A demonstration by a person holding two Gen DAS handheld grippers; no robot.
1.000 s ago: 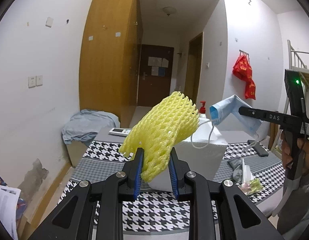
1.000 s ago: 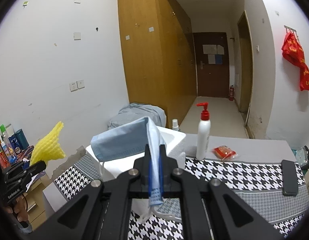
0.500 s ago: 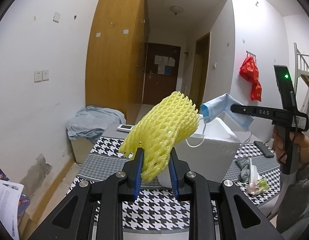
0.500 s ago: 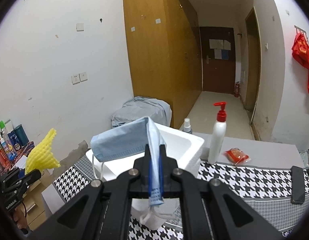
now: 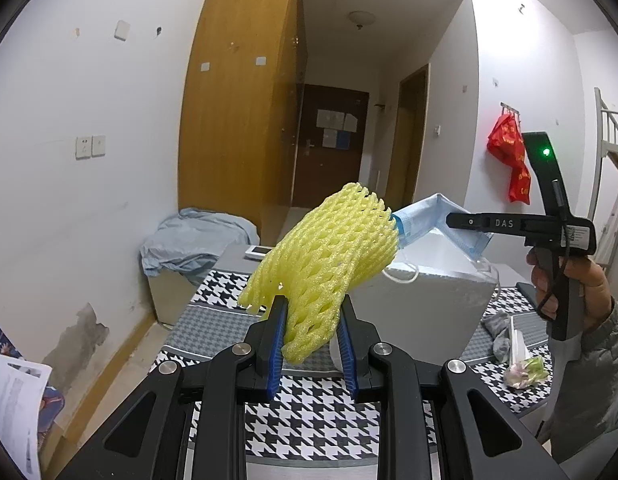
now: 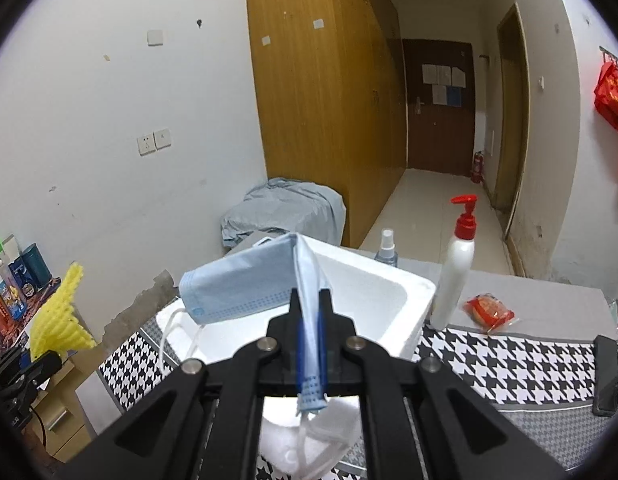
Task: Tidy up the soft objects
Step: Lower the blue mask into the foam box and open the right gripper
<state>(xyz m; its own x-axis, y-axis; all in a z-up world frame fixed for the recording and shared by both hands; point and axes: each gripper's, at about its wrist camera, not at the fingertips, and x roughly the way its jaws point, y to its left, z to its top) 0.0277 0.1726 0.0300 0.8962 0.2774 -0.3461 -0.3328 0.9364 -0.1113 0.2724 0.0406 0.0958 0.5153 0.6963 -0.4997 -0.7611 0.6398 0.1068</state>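
While the left gripper (image 5: 311, 330) looks out over the checked table (image 5: 309, 420), its jaws are clenched on the lower end of a yellow foam net (image 5: 329, 256), which stands up and leans toward the white foam box (image 5: 425, 304) beyond it. The net looks feather-light and springy; the pads dent it, so a grip low on its body, as here, should hold without harm, though it would spring back once let go. To the right of the box, the person's hand (image 5: 565, 284) grips the handle of the right gripper (image 5: 453, 222), which hangs a blue face mask (image 5: 425, 216) just above the box's far rim. A grey cloth (image 5: 499, 330) lies on the table beside the box.

From the right wrist, the right gripper's jaws are pinched tight on a fold of the mask, which droops left over the box's open top (image 6: 373, 292); its ear loops (image 6: 169, 332) dangle at the box's near left corner. The mask is thin, limp and light, so a pinch on the fold suits it, and a loop might snag on the rim. I judge it is bound for the box, though the bottom is partly hidden. A pump bottle (image 6: 455, 276) stands right of the box.
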